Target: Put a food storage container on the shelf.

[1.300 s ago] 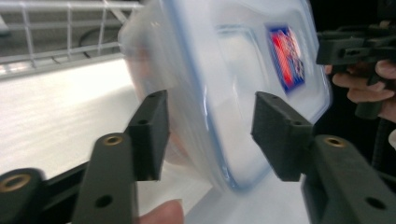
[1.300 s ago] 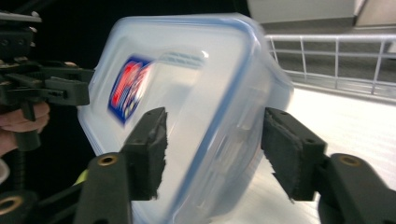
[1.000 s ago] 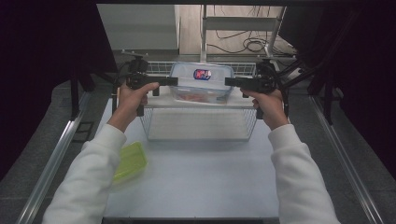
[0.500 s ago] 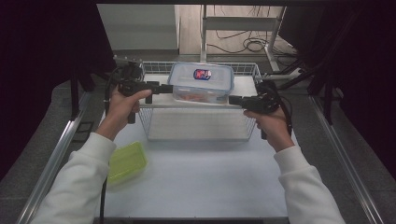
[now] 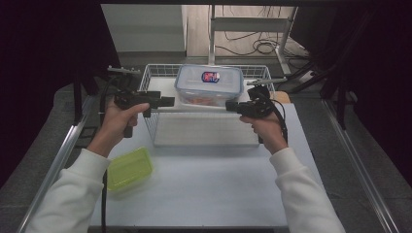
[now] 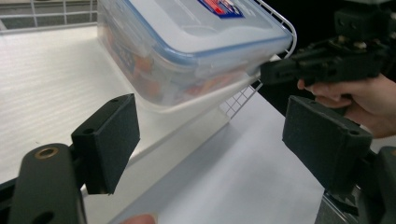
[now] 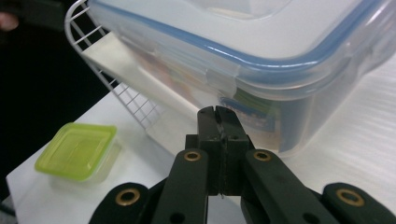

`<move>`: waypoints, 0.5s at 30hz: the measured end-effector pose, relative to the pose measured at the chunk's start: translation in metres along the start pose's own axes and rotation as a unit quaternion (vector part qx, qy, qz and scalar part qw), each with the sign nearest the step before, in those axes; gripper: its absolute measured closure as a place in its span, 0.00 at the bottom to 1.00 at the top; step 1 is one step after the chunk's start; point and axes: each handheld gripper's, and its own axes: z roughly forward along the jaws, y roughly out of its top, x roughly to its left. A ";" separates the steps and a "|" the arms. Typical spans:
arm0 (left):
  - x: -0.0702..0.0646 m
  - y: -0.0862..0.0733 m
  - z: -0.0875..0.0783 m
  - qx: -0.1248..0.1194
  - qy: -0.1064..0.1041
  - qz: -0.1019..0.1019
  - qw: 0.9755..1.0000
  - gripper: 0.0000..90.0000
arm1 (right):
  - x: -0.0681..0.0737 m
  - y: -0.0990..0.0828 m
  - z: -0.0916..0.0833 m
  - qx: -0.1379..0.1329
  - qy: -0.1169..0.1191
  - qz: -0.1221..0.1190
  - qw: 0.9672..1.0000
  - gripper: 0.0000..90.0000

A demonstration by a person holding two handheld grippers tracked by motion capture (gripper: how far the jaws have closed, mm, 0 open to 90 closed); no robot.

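— Over the wire basket (image 5: 160, 77) I'm seeing the clear box (image 5: 209, 85) with the blue-rimmed lid sitting tilted, one end propped on the basket's near rim, nothing holding it.

— What are your tools doing?

— I'm keeping the left gripper (image 5: 167, 101) spread wide just beside the box, its pads (image 6: 114, 140) empty. The right gripper (image 5: 232, 105) is pressed together on nothing, its tip close to the box's side wall.

— What's worrying you?

— I'm thinking a nudge from that closed tip could tip the box off the rim. I'm also guessing a one-sided pinch might slip on the smooth plastic. The green tub (image 5: 128, 168) is lying well apart, near the table's (image 5: 204, 194) left edge.
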 end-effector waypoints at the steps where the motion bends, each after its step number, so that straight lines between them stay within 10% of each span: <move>1: -0.001 -0.001 0.000 0.002 -0.003 -0.001 1.000 0.20 | -0.001 0.000 0.000 -0.004 -0.004 0.004 1.000 0.99; 15: -0.012 -0.008 -0.002 -0.003 -0.017 0.008 1.000 0.19 | -0.007 -0.001 0.002 -0.019 0.003 0.020 1.000 0.99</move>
